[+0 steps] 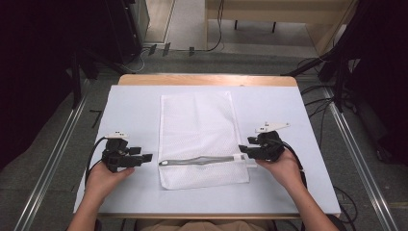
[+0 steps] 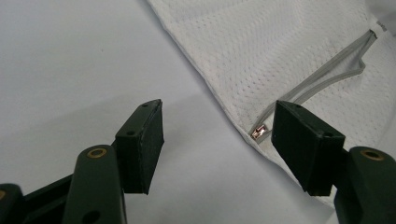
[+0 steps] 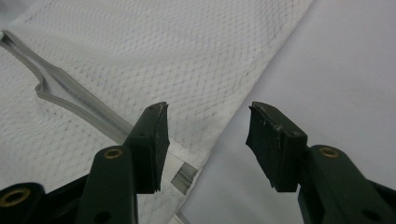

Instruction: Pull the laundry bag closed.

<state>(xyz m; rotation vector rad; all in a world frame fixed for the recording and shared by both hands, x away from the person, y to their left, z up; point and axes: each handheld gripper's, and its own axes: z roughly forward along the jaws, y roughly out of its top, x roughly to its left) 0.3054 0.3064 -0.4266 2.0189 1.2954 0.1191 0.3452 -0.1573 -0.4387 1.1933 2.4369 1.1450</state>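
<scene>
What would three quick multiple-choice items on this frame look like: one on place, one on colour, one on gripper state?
1. Where does the mesh bag lie?
A. middle of the table, between the two grippers
B. at the table's far left edge
C. on the floor

2. What colour is the bag?
A. black
B. white
C. red

3. How do the jaws of the left gripper and right gripper stand?
A. both open
B. both shut on the bag
C. left shut, right open

Answers: 1 A, the high view shows it centred with a gripper at each side; 2 B, white mesh with a grey zipper; 3 A, each gripper view shows a wide gap holding nothing.
</scene>
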